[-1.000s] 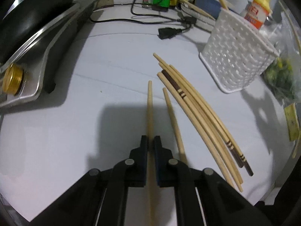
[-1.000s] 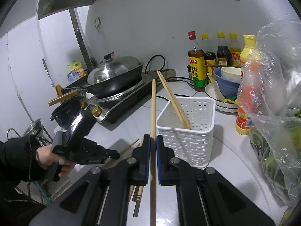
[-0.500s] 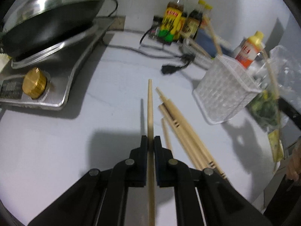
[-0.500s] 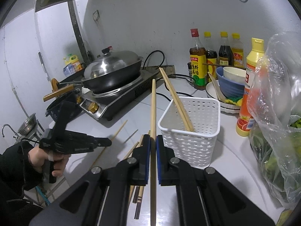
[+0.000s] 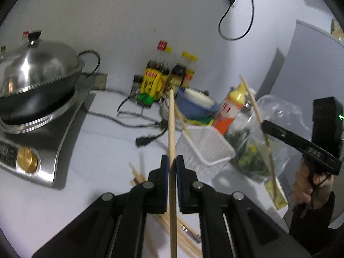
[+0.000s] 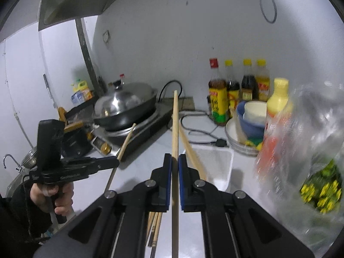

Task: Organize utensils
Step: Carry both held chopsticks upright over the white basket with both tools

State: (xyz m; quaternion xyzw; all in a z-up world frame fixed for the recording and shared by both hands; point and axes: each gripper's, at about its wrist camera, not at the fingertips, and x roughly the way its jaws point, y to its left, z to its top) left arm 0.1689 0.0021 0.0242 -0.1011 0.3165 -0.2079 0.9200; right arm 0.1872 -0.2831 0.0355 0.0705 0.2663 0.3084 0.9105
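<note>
While clamped, pale wooden chopstick (image 5: 171, 129), straight, slender

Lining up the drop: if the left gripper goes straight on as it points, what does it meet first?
Most likely the white basket, just right of the line of the chopstick held by the left gripper; depth is unclear, so its near rim may pass alongside.
</note>
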